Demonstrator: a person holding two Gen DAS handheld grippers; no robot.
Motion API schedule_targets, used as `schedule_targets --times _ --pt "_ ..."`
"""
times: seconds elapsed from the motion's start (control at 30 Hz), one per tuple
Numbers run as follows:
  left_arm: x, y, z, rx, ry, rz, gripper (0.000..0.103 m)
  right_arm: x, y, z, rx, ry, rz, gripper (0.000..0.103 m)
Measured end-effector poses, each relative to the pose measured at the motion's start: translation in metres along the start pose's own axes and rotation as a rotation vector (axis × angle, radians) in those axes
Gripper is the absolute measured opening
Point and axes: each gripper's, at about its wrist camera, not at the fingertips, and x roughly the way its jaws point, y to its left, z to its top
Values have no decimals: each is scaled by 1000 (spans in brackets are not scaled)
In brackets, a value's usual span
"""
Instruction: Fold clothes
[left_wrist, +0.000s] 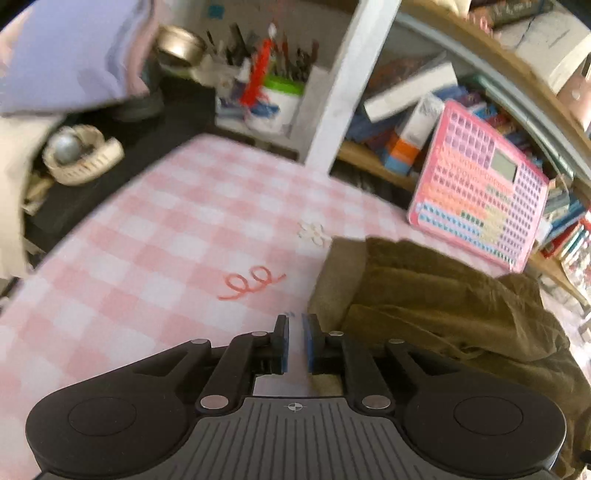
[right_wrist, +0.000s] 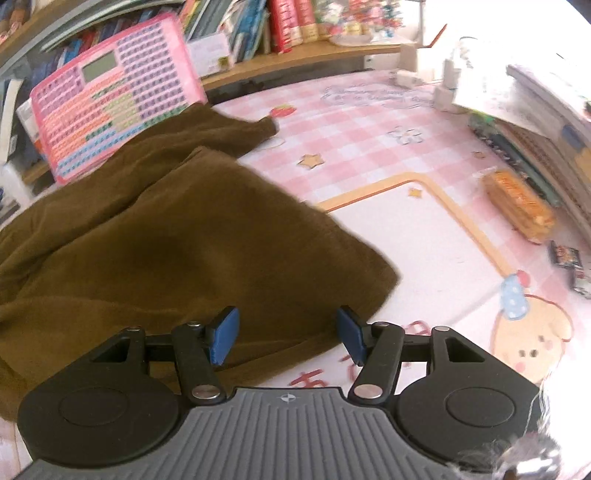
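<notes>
two grippers hover empty: left gripper (left_wrist: 295, 341) fingers nearly together, right gripper (right_wrist: 287, 334) fingers apart over the brown garment (right_wrist: 166, 229) bunched on the bench (right_wrist: 406, 229); pinching one layer risks a crooked fold.

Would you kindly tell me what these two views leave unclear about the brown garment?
- Left wrist view: the brown garment runs off the right edge, and the left gripper body covers its near part.
- Right wrist view: the right gripper body hides its near hem.
- Both views: motion blur; garment type unreadable.
</notes>
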Motion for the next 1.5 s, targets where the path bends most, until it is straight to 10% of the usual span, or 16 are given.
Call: schedule_targets --times 0.3,0.43,0.87,1.1,1.37,1.5 --pt "-35 -33 -29 79 50 -277 11 -11 -47 1 112 -10 -83 57" --pt "-13 -33 -48 108 164 -181 10 -13 -53 -6 133 2 -83 57" --pt "-18 -27 -57 133 170 -175 9 12 -47 11 228 26 -44 54" --pt "-20 -27 -58 127 174 -165 9 26 -13 22 -38 47 -30 6" --pt "-22 -45 -56 201 206 -215 10 -120 21 54 -247 -389 1 5" --pt "-19 -41 -60 171 209 -225 10 -96 1 31 -198 -248 -87 6"
